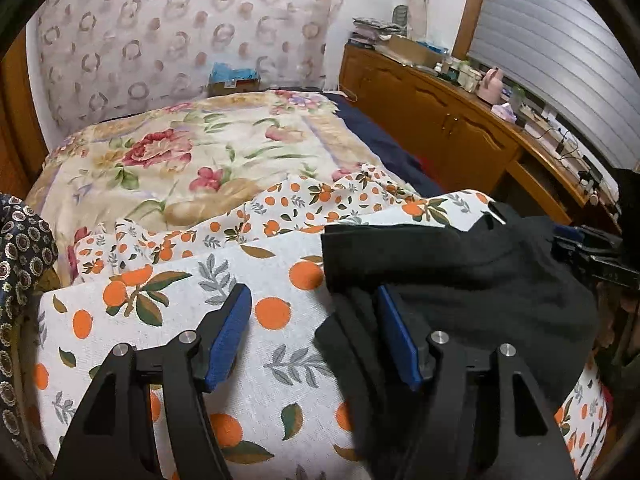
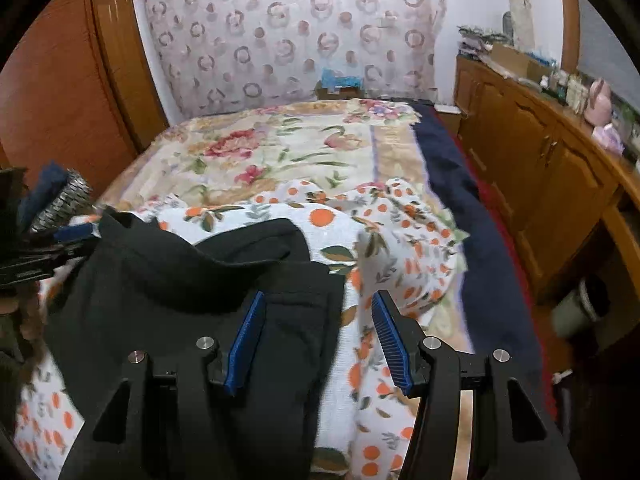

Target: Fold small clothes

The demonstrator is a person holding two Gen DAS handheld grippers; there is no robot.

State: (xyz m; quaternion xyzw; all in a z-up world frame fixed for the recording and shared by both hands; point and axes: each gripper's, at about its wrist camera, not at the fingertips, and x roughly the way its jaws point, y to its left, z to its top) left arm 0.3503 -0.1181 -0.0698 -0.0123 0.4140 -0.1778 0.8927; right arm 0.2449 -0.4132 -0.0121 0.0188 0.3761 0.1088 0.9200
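Note:
A black garment [image 1: 460,280] lies bunched on a white cloth printed with oranges [image 1: 272,360] at the near end of the bed. My left gripper [image 1: 312,290] hangs open over the garment's left edge. Its right finger [image 1: 400,340] is against the black fabric, and its left finger is over the printed cloth. In the right wrist view the same black garment [image 2: 180,280] fills the lower left. My right gripper [image 2: 320,296] is open over the garment's right edge, with black fabric and printed cloth [image 2: 372,360] between the pads [image 2: 244,344]. Neither gripper pinches anything.
A floral blanket [image 1: 192,168] covers the bed beyond, with a navy sheet [image 2: 460,200] along its right side. A wooden cabinet [image 1: 440,112] with clutter on top runs along the right wall. A cardboard box [image 1: 234,80] sits at the bed's head. A dark patterned cloth [image 1: 20,260] hangs at the left.

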